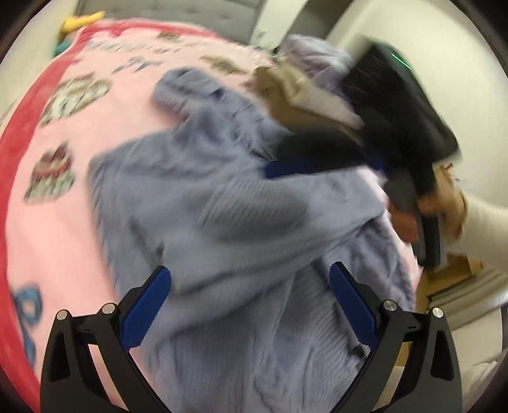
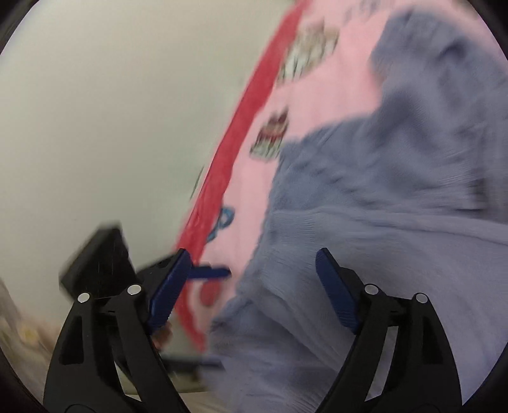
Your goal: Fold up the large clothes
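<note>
Left wrist: both claws (image 1: 250,301) (image 2: 254,282) gape wide, empty (blurred), over lavender sweater (image 1: 222,206) near blanket's (image 1: 63,133) red edge.

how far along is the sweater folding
Early. Done: the lavender sweater lies on the pink blanket, with one part doubled over. In hand: nothing; the left gripper and right gripper are both open over the knit. Left: most folds, plus the clothes pile behind.

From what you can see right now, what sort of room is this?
Probably a bedroom. A lavender knit sweater lies on a pink fleece blanket spread over what looks like a bed, with a grey tufted headboard behind it and more clothes piled at the far side.
</note>
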